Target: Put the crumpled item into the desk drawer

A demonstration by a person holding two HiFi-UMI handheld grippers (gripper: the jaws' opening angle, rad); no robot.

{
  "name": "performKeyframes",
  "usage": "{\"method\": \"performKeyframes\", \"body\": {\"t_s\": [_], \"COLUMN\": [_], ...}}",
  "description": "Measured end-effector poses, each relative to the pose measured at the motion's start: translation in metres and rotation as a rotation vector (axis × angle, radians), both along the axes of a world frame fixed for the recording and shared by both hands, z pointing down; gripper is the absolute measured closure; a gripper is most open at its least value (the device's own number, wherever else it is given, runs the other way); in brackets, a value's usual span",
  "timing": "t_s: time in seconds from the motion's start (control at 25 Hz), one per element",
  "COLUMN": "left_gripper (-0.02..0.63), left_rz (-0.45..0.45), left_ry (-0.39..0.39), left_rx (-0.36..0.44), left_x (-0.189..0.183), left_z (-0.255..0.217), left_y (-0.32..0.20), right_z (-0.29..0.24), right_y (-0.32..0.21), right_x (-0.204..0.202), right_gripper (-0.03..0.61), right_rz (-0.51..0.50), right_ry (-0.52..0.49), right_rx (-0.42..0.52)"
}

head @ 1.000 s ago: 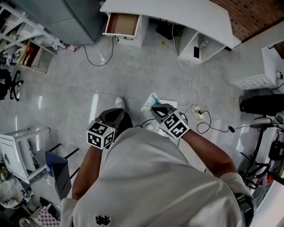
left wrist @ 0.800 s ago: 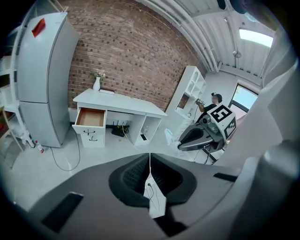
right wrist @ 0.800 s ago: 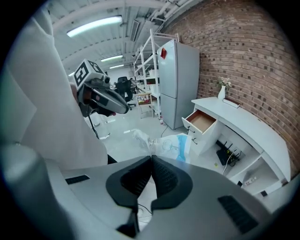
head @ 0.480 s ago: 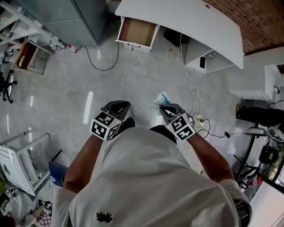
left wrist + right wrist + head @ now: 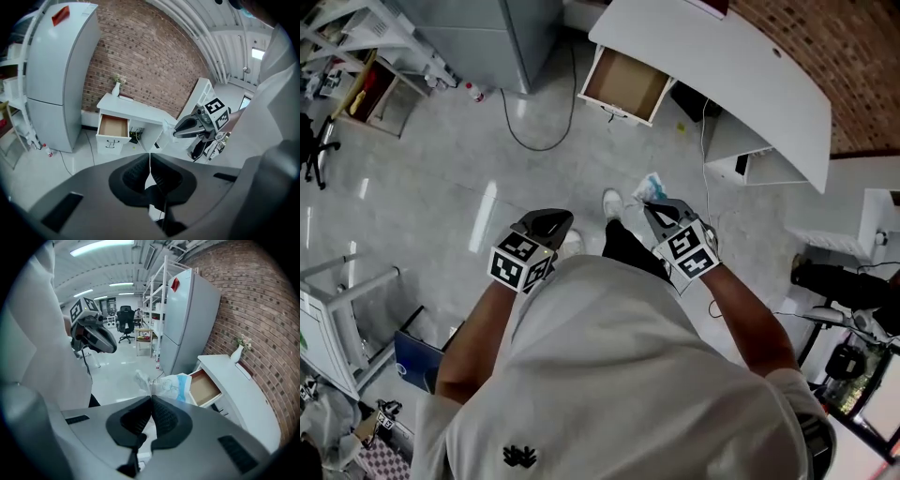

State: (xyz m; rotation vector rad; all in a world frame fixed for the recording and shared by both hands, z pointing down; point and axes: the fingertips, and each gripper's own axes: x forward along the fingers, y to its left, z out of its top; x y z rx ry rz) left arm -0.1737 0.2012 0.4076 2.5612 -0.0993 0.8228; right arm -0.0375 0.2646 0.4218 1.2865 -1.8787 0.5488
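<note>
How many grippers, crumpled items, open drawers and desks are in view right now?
Grippers: 2 (left gripper shut and empty, right gripper shut on the crumpled item)
Crumpled items: 1
Open drawers: 1 (the drawer)
Desks: 1 (the white desk)
Total: 5

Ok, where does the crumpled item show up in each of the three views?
Head view: the crumpled item is right of centre, at the tip of the right hand-held gripper.
Left gripper view: right of centre and small, at that same gripper's tip.
Right gripper view: centre, just above the shut jaws that pinch it.
Shared landmark: the open drawer, also seen at and.
</note>
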Motion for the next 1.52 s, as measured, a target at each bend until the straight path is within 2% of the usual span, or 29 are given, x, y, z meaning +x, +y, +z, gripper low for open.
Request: {"method": "performKeyframes", "body": {"t_s": [0.24,0.56,0.88,1.16,1.52], "left_gripper": [0.589,0.589,0.589,0.589,0.589], "left_rz": [-0.094,-0.203,-0.273,-0.345,-0.432], "left_ry": [-0.021,-0.068,-0.136,-0.194,-0.242], "left_rx": [0.002,-0.005,-0.044,-0.112,-0.195], "left_x": [0.023,0.117,0.179,0.206,0.210], "left_z": [0.007,0.002,0.016,0.042,0.086], "left_y": [-0.064,-0.156,-0.222,-0.251,-0.268], "right_z": [0.024,0.086,0.187,0.275,0.371], "right_y": [-0.084,-0.218,-0.341,-0.408,-0.458], "right_x": [0.052,0.168,0.246,0.277,0.284], "right_gripper": [0.549,0.549,0.549,0.549,0.549], "right_rz": [-0.152,-0.346,-0.471,-0.538,-0.643], "right_ry": [0.125,0.276,0.375,0.420,0.472], "right_rx": [0.004,-0.040,-0.097,-0.172,-0.244]}}
